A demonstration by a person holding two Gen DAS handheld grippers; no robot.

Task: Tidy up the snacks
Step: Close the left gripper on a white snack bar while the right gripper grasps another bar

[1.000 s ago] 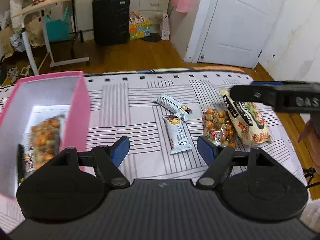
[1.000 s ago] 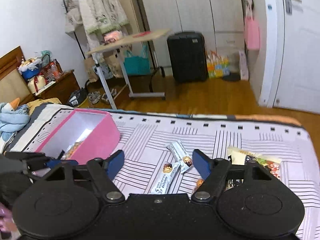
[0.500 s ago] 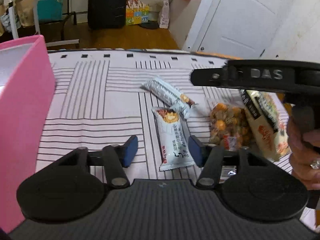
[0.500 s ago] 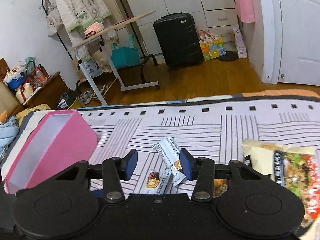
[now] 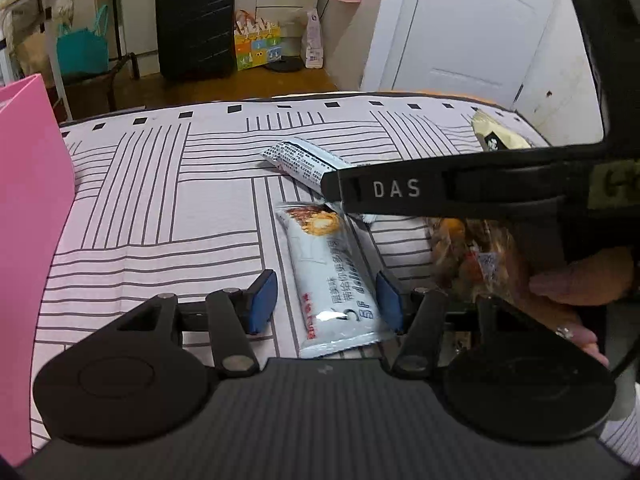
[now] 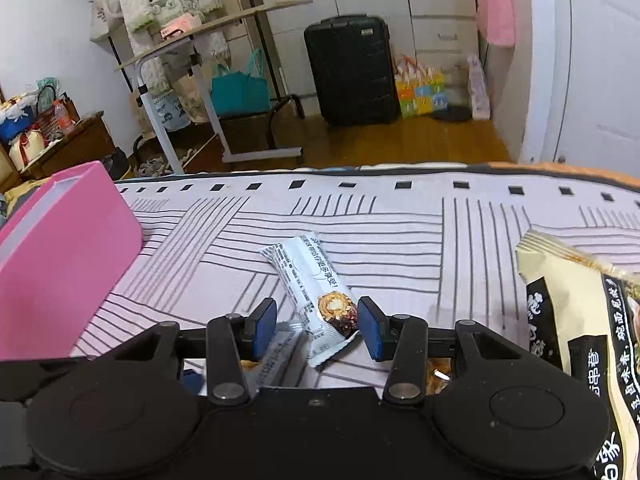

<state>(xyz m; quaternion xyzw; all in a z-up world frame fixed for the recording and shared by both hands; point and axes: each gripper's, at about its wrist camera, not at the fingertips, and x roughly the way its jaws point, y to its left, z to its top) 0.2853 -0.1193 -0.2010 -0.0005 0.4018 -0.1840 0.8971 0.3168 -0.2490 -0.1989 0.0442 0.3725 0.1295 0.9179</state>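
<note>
The bed cover [image 6: 400, 224] had pale stripes and ran back to a dark edge, with wood floor beyond it. A pink box [image 6: 60, 256] stood at the left side, and a wide bare strip of cover lay between the box and the snacks. The left tool [image 5: 326, 300] was low over the cover with its blue pads [image 5: 262, 300] apart. A white snack bar [image 5: 332, 280] lay flat between them; the right pad looked to be right at its edge, but I could not tell if it touched, and the left pad stood clear. Its jaws had just been closing. The right tool [image 6: 318, 326] also had its pads apart, with the near end of a second snack bar [image 6: 312, 284] between them, not pinched. Those jaws had just been closing too. That bar was white with a nut picture near its end. A big cream noodle bag [image 6: 576, 320] lay at the right. A clear bag of orange balls [image 5: 472, 256] sat near a hand [image 5: 580, 280].
</note>
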